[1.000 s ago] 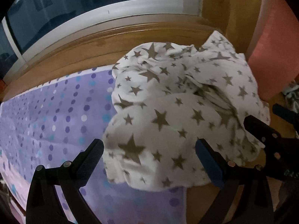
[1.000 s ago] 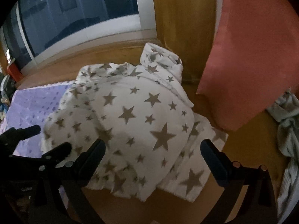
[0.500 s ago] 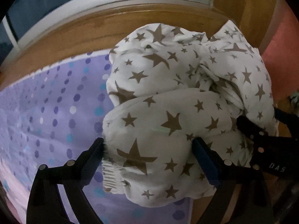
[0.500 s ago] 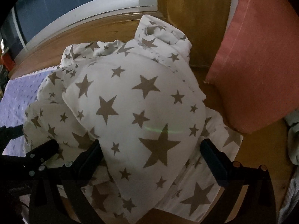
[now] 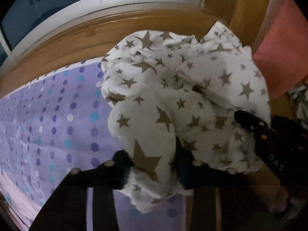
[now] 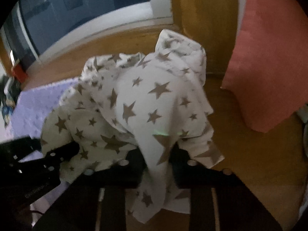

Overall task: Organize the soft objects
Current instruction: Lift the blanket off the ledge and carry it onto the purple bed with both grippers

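Two black two-finger grippers are in play, the left gripper [image 5: 154, 165] and the right gripper [image 6: 156, 165]. One white star-printed cloth bundle [image 5: 173, 100] sits at centre. One purple polka-dot sheet [image 5: 57, 119] spreads at nine o'clock, and one coral-red pillow [image 6: 269, 61] leans at two o'clock. One window [image 6: 86, 15] shows at eleven o'clock.

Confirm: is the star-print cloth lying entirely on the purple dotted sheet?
No: in the left wrist view the star-print cloth overlaps the purple dotted sheet only at its left edge.

Garment [image 5: 173, 88] between mat [image 5: 48, 125] and cushion [image 6: 269, 57].
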The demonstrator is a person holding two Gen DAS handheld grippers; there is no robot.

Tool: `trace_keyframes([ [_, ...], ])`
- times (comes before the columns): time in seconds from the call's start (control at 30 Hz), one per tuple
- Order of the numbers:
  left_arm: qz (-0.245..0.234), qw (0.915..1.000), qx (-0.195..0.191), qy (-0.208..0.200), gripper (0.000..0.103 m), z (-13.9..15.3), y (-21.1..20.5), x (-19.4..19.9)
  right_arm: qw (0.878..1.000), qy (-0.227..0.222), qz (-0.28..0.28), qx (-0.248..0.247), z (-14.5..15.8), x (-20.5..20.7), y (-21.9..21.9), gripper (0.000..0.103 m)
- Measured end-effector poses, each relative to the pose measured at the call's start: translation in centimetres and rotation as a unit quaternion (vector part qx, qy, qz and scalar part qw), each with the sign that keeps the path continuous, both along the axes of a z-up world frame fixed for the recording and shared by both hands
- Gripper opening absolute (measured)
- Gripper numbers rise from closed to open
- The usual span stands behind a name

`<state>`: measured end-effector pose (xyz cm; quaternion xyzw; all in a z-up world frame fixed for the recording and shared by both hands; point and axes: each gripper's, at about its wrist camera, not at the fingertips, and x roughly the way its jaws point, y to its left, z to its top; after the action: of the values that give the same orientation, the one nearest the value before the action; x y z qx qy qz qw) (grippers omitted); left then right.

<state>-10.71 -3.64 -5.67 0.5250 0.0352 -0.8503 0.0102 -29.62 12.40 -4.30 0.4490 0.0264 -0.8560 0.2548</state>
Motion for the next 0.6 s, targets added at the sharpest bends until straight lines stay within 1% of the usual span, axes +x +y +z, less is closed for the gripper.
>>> trace_keyframes([
  [0.07, 0.002, 0.9997, 0.019, 0.015, 0.033, 1.6, -1.0, 0.7, 1.000, 0.006, 0.001, -0.028, 1.4, 0.4, 0.6, 0.017],
  [0.13, 0.002, 0.9988, 0.033, 0.035, 0.032, 3.5, -2.1, 1.6, 0.998, 0.036, 0.012, -0.048, 4.1, 0.4, 0.3, 0.016],
  [0.2, 0.002, 0.9970, 0.035, 0.069, 0.032, 6.3, -3.6, 2.9, 0.996, 0.061, 0.030, -0.064, 6.3, 1.7, -0.1, 0.015],
  [0.3, 0.016, 0.9936, 0.034, 0.106, 0.032, 9.4, -7.1, 4.8, 0.990, 0.088, 0.057, -0.089, 9.7, 3.9, -2.4, 0.015],
  [0.37, 0.032, 0.9905, 0.032, 0.130, 0.032, 11.1, -9.9, 6.6, 0.986, 0.103, 0.079, -0.103, 11.2, 5.8, -4.5, 0.015],
  [0.43, 0.045, 0.9877, 0.019, 0.148, 0.032, 12.1, -13.1, 8.5, 0.981, 0.115, 0.104, -0.112, 12.5, 7.8, -7.0, 0.015],
  [0.5, 0.054, 0.9862, -0.002, 0.157, 0.032, 12.5, -16.2, 10.1, 0.978, 0.122, 0.128, -0.110, 13.1, 9.7, -10.0, 0.015],
  [0.6, 0.056, 0.9871, -0.024, 0.148, 0.032, 11.3, -20.3, 12.5, 0.975, 0.121, 0.152, -0.103, 12.6, 13.0, -15.0, 0.012],
])
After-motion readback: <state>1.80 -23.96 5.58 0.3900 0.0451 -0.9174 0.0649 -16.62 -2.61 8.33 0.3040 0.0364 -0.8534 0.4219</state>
